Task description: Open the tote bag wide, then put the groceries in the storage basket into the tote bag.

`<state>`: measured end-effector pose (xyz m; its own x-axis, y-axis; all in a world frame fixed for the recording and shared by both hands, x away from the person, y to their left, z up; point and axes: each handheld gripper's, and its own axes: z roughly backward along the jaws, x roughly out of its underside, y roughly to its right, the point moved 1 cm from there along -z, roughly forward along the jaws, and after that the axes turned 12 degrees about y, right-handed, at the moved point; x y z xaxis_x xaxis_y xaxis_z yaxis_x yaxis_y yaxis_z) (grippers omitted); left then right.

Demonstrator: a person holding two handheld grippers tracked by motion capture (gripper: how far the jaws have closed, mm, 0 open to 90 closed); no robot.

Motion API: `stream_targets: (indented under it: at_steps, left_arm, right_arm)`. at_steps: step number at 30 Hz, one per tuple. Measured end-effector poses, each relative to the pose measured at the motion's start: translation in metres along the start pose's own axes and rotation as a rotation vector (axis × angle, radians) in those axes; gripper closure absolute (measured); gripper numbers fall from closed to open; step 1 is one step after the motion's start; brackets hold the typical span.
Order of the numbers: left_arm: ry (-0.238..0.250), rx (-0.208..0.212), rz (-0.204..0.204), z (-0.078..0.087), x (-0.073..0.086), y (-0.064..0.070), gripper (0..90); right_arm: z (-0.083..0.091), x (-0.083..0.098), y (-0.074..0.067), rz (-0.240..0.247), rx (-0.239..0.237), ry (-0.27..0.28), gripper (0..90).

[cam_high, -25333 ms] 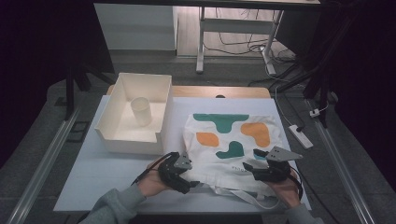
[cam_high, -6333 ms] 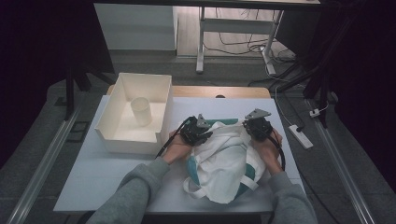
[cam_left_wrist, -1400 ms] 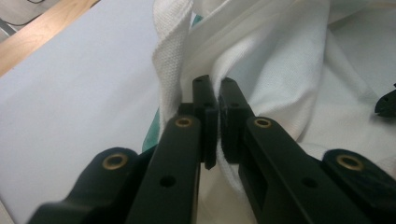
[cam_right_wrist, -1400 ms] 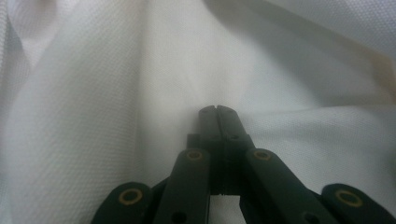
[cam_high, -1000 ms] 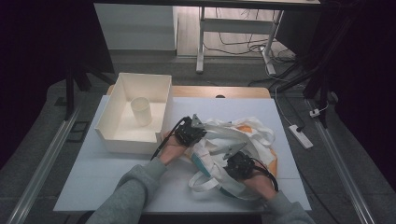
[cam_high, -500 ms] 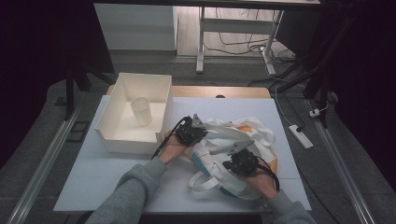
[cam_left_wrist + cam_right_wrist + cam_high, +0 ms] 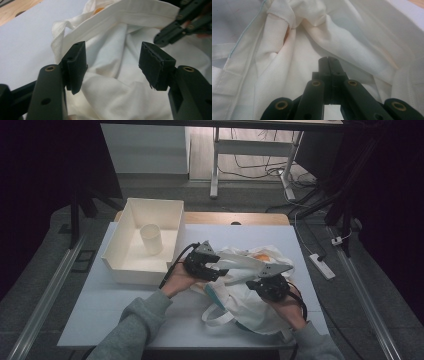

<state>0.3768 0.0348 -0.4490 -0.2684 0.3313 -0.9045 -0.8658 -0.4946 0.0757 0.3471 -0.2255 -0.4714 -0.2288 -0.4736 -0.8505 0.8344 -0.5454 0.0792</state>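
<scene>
The white tote bag (image 7: 250, 287) lies rumpled on the worktop (image 7: 100, 315), at about 4 o'clock from the open white box (image 7: 145, 242) that holds a cup (image 7: 151, 238). The left gripper (image 7: 112, 67) has just been opening; its jaws stand spread over the bag's hem with no cloth pinched between them. The right gripper (image 7: 328, 61) is pressed together at 5 o'clock of the bag; whether a fold is caught I cannot tell. Judging by the bunched cloth and loose handles, the folding is only partway done, with flattening and a tidy final fold left.
</scene>
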Motion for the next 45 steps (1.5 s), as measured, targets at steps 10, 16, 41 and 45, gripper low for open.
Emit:
stream_targets:
  at_steps: [10, 16, 41, 45]
  left_arm:
    - [0.027, 0.006, -0.031, 0.037, -0.012, 0.004, 35.8]
    - [0.015, -0.025, -0.018, 0.051, -0.013, -0.003, 34.9]
    - [0.02, -0.241, 0.06, 0.106, 0.009, -0.043, 31.4]
    - [0.017, -0.276, 0.081, 0.108, 0.012, -0.053, 30.8]
  right_arm:
    - [0.005, 0.0, -0.003, 0.002, 0.009, 0.072, 60.3]
    - [0.012, 0.0, 0.0, -0.03, 0.013, 0.124, 54.8]
    - [0.01, 0.007, 0.002, -0.043, 0.031, 0.101, 47.1]
    - [0.009, 0.006, 0.001, -0.039, 0.024, 0.102, 47.1]
